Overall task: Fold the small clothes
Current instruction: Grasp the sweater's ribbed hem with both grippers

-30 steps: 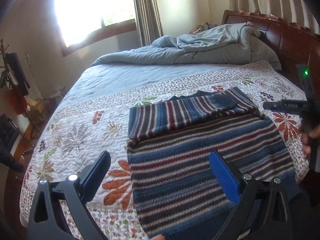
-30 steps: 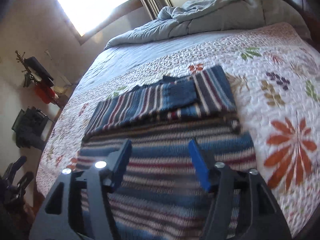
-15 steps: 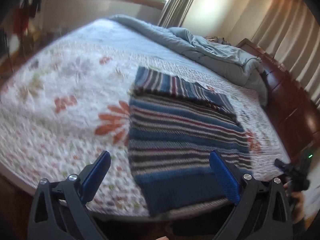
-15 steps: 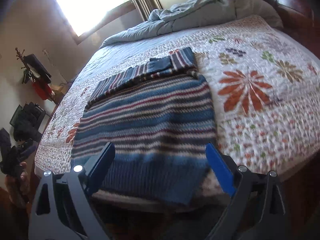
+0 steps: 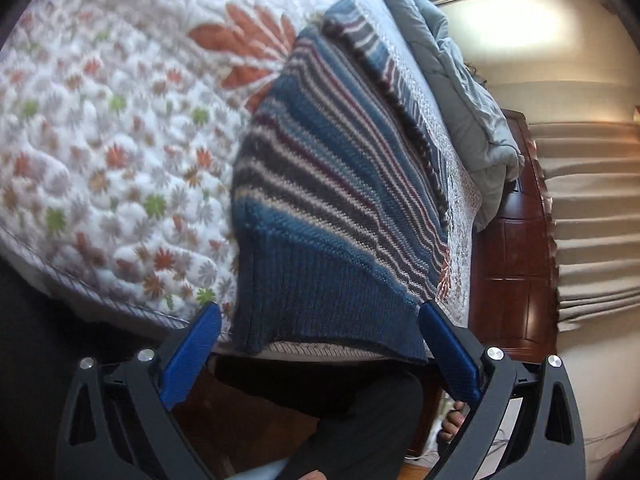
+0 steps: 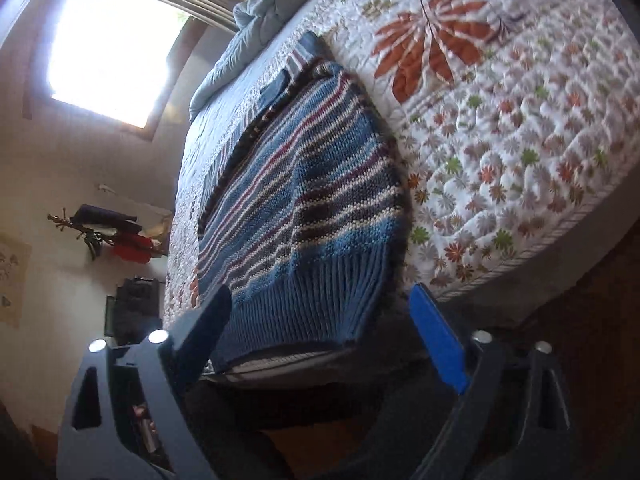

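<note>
Sweater (image 5: 320,216): striped knit, flat on quilt (image 5: 100,128), ribbed hem at the bed's near edge, partly overhanging it. Left view: runs from 6 o'clock up toward 12. Right view (image 6: 304,216): centre of picture, running toward 11.
Fold state: far end looks doubled over. A band with stripes running crosswise lies on top at 12 o'clock in the left view; a plain blue cuff-like piece shows at 11 in the right view. Probably sleeves or top folded in; exact layering not readable.
Done: judged as first fold(s) in, body laid out straight.
Left: judged as hem-to-top fold, then maybe a final halving. Neither started.
Left gripper (image 5: 320,344): jaws wide, nothing between them, spanning the hem's width just short of it. Contact not visible.
Right gripper (image 6: 320,332): jaws wide, nothing held, likewise just short of the hem, near its right corner at 5 o'clock.
Next move, guess: each gripper takes a hem corner, lifts, carries it toward the far end. Overhang should make the corner pinch easy.
Risk: thick knit may sag in the middle if the corners rise unevenly.
Count, sweaters: 1. No other small clothes visible on the quilt.
Count, grippers: 2, two blue-padded fingers (image 5: 192,352) each.
Count, other: 1 quilt, 1 grey duvet (image 5: 464,92) bunched at the far end, 1 wooden headboard (image 5: 508,264), 1 window (image 6: 108,52).
</note>
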The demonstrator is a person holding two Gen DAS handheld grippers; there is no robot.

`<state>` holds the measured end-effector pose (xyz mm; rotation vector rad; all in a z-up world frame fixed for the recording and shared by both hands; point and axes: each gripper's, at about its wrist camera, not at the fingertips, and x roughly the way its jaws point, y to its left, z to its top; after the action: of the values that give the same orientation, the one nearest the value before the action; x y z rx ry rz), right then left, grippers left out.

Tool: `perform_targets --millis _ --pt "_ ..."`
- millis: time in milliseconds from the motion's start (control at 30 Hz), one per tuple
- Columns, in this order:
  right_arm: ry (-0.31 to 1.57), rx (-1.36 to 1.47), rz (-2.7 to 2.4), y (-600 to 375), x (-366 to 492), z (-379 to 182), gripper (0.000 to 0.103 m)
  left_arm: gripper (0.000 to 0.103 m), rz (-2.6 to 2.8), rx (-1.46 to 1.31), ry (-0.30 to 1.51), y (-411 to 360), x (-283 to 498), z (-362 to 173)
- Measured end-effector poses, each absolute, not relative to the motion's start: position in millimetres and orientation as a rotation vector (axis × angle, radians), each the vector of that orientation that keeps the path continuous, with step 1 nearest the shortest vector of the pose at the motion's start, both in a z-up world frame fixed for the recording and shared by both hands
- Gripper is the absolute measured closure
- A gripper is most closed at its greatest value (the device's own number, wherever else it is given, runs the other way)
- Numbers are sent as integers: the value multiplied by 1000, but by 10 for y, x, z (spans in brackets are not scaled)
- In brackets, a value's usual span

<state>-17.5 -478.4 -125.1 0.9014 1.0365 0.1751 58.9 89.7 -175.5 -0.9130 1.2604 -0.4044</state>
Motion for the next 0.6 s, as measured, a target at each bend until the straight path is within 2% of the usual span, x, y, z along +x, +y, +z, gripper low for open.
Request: perform_targets --millis 67,100,600 --pt "1093 961 189 -4828 -123 -1417 48 4 -406 -906 1275 853 607 -1819" --pt "1112 982 188 -4848 -112 -1485 49 4 -398 -901 1285 831 609 -1856" --pt "1273 939 209 -4575 55 -1781 49 5 -387 -803 1391 603 709 -2042"
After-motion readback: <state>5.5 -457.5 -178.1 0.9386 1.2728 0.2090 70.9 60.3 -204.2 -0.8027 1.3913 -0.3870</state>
